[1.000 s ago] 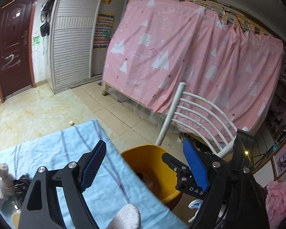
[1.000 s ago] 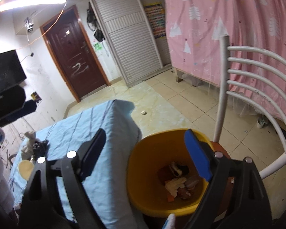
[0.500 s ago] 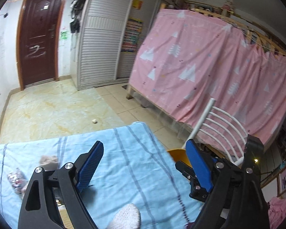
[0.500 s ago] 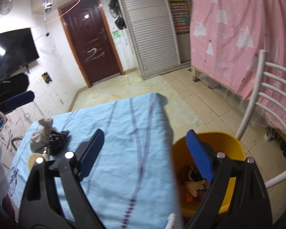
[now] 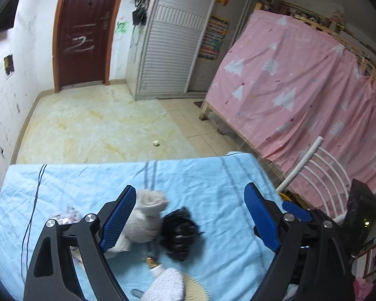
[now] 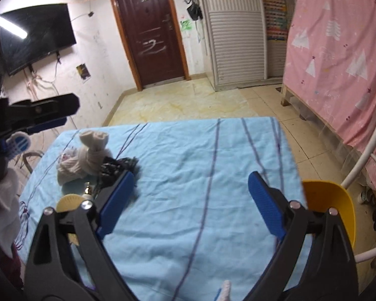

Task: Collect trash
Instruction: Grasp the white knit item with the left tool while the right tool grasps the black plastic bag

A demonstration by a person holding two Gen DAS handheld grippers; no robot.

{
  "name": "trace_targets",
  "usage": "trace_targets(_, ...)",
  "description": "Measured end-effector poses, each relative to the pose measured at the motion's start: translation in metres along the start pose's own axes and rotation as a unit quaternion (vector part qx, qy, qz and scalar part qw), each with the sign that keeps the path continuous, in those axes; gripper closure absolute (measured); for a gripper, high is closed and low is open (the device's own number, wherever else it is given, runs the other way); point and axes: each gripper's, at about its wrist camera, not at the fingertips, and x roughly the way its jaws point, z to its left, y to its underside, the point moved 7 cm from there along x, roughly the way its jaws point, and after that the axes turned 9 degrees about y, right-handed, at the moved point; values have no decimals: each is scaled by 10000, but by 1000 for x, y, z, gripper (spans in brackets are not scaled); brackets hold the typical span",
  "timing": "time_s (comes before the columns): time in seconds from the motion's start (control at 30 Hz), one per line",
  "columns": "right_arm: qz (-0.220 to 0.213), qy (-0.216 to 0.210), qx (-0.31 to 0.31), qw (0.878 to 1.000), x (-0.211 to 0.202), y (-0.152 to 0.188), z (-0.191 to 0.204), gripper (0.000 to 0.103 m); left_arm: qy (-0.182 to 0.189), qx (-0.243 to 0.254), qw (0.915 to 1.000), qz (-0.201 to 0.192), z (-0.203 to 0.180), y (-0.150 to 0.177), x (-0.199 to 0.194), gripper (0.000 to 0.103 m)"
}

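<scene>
Risk of snagging the cloth [image 5: 213, 190] or nudging the bottle [image 5: 155, 268] while reaching, left fingers [image 5: 117, 219] apart and empty, right fingers [image 6: 265, 207] opening and empty, for the black bag [image 5: 179, 233] at lower centre.

White scrawl resembling "2" on brown door [image 5: 81, 42]

Both wrist cameras look forward and down along their blue fingers [image 5: 117, 215] at the tabletop [image 5: 208, 188] from close above. The left view sits nearer the trash [image 5: 148, 215]; the right views it from farther right. Both share the door [image 6: 150, 32] and pink curtain [image 5: 300, 87]
</scene>
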Motion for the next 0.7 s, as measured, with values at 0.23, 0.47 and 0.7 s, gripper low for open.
trace_targets(0.23,199,-127,-277,9993,9,2,29,14,-136,-55,9997,220,28,10,10,24)
trace_targets(0.47,384,-327,-625,9968,17,8,61,13,-321,-78,9977,594,54,29,27,24)
trace_targets(0.7,522,-363,-892,9940,27,11,83,13,-379,-234,9945,943,78,46,48,38)
